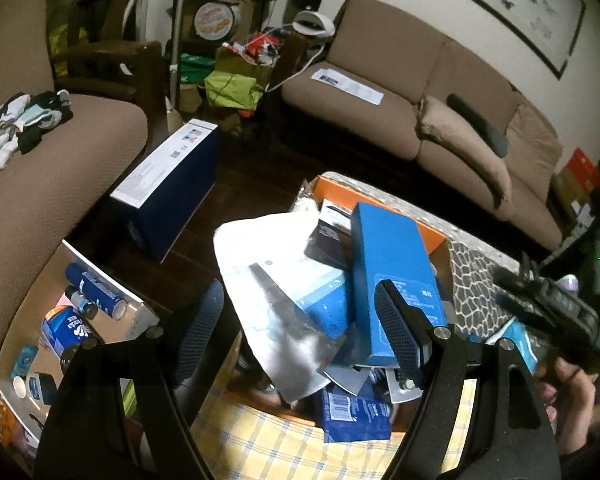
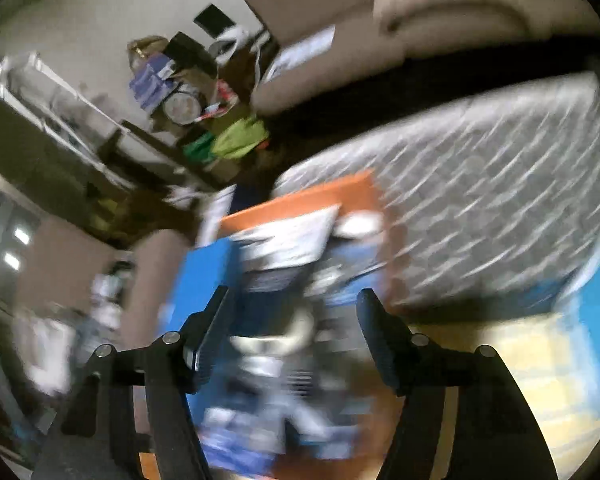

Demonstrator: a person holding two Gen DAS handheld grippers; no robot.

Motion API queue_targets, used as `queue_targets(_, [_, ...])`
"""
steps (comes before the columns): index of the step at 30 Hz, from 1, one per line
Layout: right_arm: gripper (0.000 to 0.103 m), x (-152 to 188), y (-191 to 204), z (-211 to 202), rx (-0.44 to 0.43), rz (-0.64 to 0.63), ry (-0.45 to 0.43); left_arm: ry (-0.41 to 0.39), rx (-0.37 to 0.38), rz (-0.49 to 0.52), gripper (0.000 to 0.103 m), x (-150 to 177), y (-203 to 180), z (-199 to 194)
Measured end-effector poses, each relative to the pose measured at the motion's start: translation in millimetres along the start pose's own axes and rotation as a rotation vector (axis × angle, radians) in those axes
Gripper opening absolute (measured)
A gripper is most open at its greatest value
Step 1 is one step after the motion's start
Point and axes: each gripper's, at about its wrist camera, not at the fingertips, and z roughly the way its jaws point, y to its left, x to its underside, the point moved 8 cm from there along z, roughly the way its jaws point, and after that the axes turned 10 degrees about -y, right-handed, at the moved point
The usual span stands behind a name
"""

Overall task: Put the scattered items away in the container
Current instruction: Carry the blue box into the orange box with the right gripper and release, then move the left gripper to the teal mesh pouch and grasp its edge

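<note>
An orange container (image 1: 434, 236) stands on the table, piled high. On top lie a bright blue box (image 1: 392, 256), a white and silver pouch (image 1: 276, 280) and a dark blue packet (image 1: 356, 412). My left gripper (image 1: 300, 324) hangs open just above the pile, with nothing pressed between its pads. The right wrist view is badly blurred. It shows the same orange container (image 2: 300, 200) with the blue box (image 2: 204, 276) in it. My right gripper (image 2: 296, 316) is open above it, and no thing is held. A hand (image 1: 568, 384) carries that gripper at the right edge.
A yellow checked cloth (image 1: 260, 444) and a grey stone-patterned cover (image 1: 476, 280) lie on the table. At the left is an open box with blue cans (image 1: 96, 292). A dark blue carton (image 1: 168, 188) stands on the floor. A brown sofa (image 1: 380, 80) and an armchair (image 1: 60, 168) stand behind.
</note>
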Motion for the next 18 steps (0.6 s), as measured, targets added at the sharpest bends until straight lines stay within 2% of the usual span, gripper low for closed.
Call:
queue_targets(2, [0.069, 2, -41, -10, 0.193, -0.14, -0.001, 0.0, 0.011, 0.007, 0.076, 1, -4, -1])
queue_targets(4, [0.068, 16, -85, -7, 0.351, -0.219, 0.073, 0.002, 0.018, 0.018, 0.076, 3, -9, -1])
queue_targets(5, [0.067, 23, -101, -1, 0.387, -0.223, 0.109, 0.004, 0.021, 0.023, 0.075, 4, -12, -2])
queue_targets(8, [0.059, 50, -132, 23, 0.396, -0.176, 0.211, 0.005, 0.031, 0.042, 0.076, 7, -19, -1])
queue_targets(12, [0.056, 71, -126, 66, 0.334, -0.257, 0.295, -0.001, 0.038, 0.076, 0.076, 10, -30, -1])
queue_targets(15, [0.055, 78, -133, 85, 0.366, -0.322, 0.323, -0.001, 0.041, 0.088, 0.076, 11, -32, 0])
queue_targets(16, [0.04, 79, -140, 89, 0.389, -0.317, 0.339, 0.001, 0.041, 0.09, 0.076, 11, -33, 1])
queue_targets(18, [0.037, 81, -144, 88, 0.37, -0.254, 0.325, 0.006, 0.043, 0.093, 0.076, 12, -34, 2])
